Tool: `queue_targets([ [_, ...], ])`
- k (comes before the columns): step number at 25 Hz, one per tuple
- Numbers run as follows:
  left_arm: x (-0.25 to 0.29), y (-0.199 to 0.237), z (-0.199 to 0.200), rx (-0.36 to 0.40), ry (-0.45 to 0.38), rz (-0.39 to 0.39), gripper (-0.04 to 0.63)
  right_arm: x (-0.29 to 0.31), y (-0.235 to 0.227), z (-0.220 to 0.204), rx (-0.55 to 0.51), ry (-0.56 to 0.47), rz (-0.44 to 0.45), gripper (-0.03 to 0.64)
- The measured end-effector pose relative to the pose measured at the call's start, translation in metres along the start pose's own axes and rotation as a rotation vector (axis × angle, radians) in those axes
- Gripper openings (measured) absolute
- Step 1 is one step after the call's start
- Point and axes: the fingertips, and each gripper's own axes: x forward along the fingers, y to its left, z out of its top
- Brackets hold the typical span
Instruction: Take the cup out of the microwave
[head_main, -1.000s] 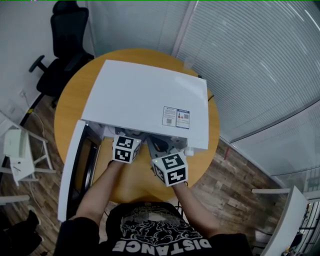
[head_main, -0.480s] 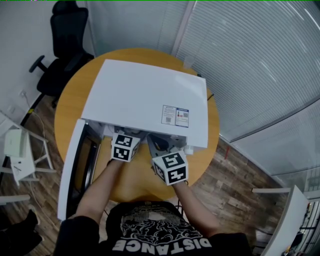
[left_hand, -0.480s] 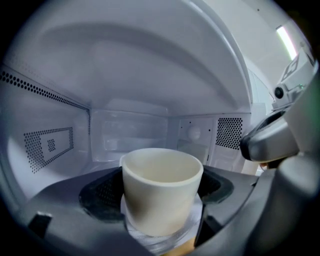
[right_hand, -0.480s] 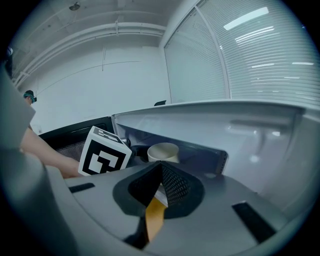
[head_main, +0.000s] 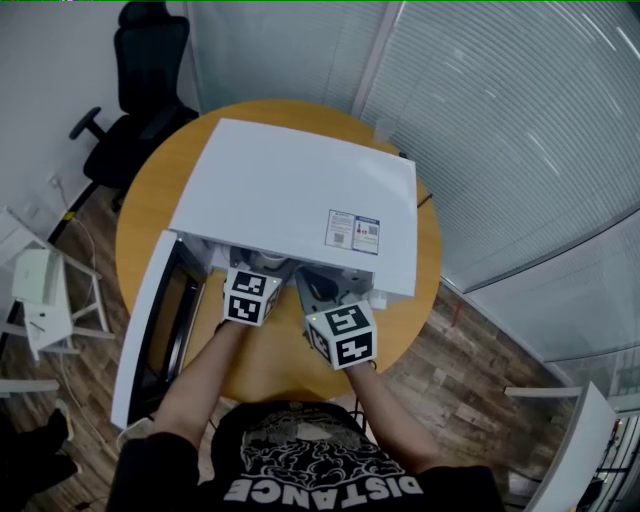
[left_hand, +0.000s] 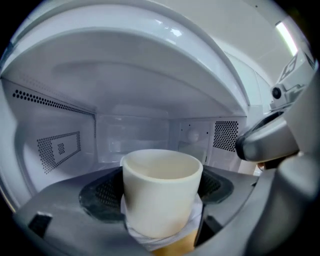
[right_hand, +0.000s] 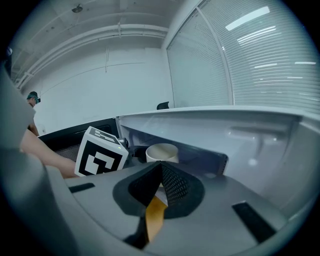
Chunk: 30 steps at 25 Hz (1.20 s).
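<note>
A cream cup stands upright between the pads of my left gripper, which is shut on it at the mouth of the white microwave. The cavity walls and ceiling surround the cup. In the head view the cup is hidden under the microwave's top, and my left gripper reaches into the opening. My right gripper hangs just right of it, outside the cavity. Its pads meet at the tips with nothing between them. From there I see the cup and the left gripper's marker cube.
The microwave door stands swung open at the left. The microwave rests on a round wooden table. A black office chair is behind the table, a white stand at the left, and window blinds at the right.
Both grippers keep the same place at the microwave's mouth. Only the head view has shifted a little.
</note>
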Motion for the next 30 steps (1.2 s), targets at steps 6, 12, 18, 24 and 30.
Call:
queue_targets([
  [6,-0.013,0.0,0.001,-0.025,-0.011,0.037,0.437,-0.006,0.006,0.002,-0.016,-0.013,0.028,0.015],
  [12,-0.028,-0.003,-0.001,-0.043,-0.011,0.07,0.437,-0.013,0.012,0.002,-0.029,-0.019,0.057,0.015],
  [18,-0.049,-0.009,-0.003,-0.069,-0.011,0.111,0.437,-0.023,0.02,0.001,-0.041,-0.026,0.089,0.015],
  [24,-0.066,-0.016,0.001,-0.086,-0.03,0.145,0.437,-0.032,0.026,-0.001,-0.053,-0.036,0.122,0.015],
  [30,-0.086,-0.025,0.006,-0.085,-0.039,0.18,0.437,-0.041,0.03,-0.002,-0.058,-0.048,0.151,0.015],
])
